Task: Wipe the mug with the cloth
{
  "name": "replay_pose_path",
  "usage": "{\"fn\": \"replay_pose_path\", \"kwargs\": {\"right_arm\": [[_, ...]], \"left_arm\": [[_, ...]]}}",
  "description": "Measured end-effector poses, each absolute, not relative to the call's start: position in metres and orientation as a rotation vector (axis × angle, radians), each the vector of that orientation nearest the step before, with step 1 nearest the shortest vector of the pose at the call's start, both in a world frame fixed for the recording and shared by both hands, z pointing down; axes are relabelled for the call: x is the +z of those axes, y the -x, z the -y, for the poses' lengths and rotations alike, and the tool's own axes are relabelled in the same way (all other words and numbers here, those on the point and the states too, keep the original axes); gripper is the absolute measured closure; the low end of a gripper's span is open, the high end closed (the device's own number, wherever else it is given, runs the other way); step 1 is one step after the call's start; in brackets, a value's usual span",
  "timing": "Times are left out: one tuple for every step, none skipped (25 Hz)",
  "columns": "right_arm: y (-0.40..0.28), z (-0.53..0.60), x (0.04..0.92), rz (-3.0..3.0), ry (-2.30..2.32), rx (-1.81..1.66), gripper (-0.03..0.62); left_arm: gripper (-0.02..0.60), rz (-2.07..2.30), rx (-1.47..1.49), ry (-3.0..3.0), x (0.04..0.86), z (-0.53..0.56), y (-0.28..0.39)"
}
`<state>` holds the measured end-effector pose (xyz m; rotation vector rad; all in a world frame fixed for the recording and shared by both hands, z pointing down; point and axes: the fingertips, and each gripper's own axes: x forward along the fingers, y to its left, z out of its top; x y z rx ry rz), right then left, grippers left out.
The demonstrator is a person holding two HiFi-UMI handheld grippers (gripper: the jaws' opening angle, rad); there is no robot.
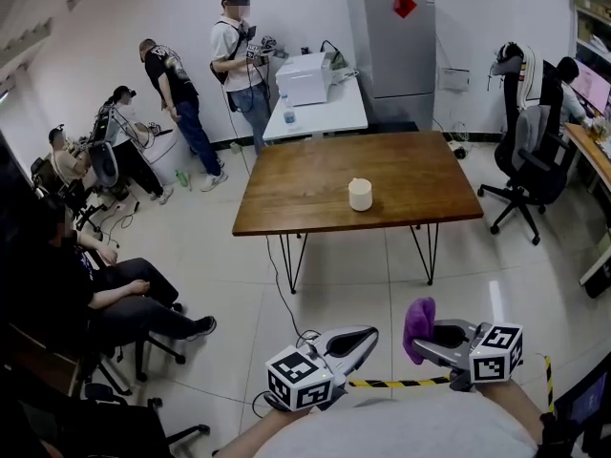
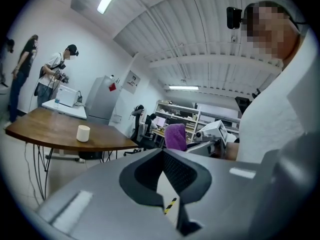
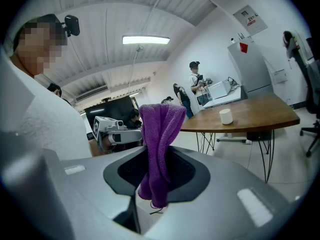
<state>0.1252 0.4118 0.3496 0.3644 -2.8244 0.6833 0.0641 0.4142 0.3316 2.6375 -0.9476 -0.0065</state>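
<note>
A cream mug [image 1: 360, 195] stands upright near the middle of a brown wooden table [image 1: 305, 198], far ahead of both grippers. A purple cloth [image 1: 418, 322] sticks up from my right gripper [image 1: 421, 347], whose jaws are shut on it; in the right gripper view the cloth [image 3: 159, 139] hangs between the jaws, with the mug [image 3: 226, 116] far off on the right. My left gripper [image 1: 368, 336] is held low beside the right one, shut and holding nothing. From the left gripper view its jaws [image 2: 163, 152] meet, and the mug [image 2: 83, 133] shows at the left.
Several people sit and stand at the left [image 1: 124, 294]. Behind the table are a white table with a printer [image 1: 304, 79] and a grey fridge [image 1: 399, 46]. An office chair [image 1: 530, 160] stands at the right. Yellow-black tape [image 1: 396, 383] marks the floor.
</note>
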Motion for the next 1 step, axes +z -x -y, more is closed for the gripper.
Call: {"fn": "replay_pose_path", "kwargs": {"right_arm": [[-0.1261, -0.4155, 0.3490, 2.824, -0.364, 0.682, 0.485]], "left_arm": [[0.578, 0.950, -0.005, -2.638, 0.3311, -0.4180, -0.0644]]}}
